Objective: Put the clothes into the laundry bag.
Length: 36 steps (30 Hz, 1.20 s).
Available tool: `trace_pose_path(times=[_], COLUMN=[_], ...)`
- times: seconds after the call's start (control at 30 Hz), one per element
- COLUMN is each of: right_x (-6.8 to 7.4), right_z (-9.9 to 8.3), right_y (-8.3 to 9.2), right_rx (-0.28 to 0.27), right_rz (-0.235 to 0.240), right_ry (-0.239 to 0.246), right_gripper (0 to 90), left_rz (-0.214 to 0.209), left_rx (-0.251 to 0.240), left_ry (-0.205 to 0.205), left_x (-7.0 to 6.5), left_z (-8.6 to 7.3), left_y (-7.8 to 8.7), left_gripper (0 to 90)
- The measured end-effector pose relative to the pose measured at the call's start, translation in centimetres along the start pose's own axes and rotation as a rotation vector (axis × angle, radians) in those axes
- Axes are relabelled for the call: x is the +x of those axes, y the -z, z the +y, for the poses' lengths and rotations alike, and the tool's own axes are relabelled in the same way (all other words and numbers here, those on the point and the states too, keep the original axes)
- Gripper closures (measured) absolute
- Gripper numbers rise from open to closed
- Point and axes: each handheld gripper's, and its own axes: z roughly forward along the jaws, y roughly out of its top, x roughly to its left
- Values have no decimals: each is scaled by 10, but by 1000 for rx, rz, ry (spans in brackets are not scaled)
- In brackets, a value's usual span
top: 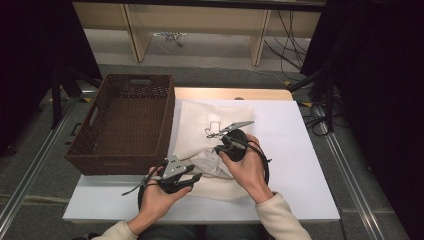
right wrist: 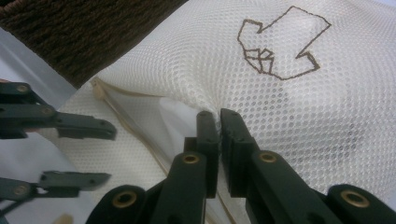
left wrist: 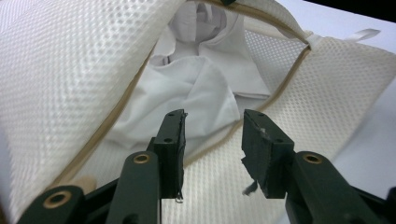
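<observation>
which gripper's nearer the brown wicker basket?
Left. The left gripper sits just off the brown wicker basket at its near right corner; the right gripper is farther right, pinching the mesh laundry bag.

We wear cream sleeves (top: 276, 215), our left tool (left wrist: 212, 140) & right tool (right wrist: 219, 126) w/ black jaws, brass rivets, grey plates, black cables.
</observation>
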Motion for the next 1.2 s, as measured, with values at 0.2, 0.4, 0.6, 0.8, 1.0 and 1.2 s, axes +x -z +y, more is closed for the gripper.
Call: trace_pose_path(times=[0.2, 0.4, 0.6, 0.8, 1.0, 1.2], right_x=[1, 4, 2, 0, -1, -1], right_z=[-2, -6, -12, -21, -26, -26], right_y=[0, -4, -13, -21, -26, -25], right_rx=[26, 67, 142, 210, 258, 282], right_rz=[7, 9, 24, 40, 55, 73], right_ry=[0, -29, -10, -14, -6, 11], right_gripper=[877, 873, 865, 860, 837, 771], left_rz=[23, 60, 77, 83, 82, 99], left_rx=[21, 71, 84, 118, 120, 138], left_ry=[26, -9, 15, 14, 25, 36], left_x=[8, 10, 12, 17, 19, 23], left_z=[-13, -25, -29, -34, -38, -40], left_y=[18, 28, 33, 35, 36, 40], left_gripper=[593, 582, 576, 569, 563, 554])
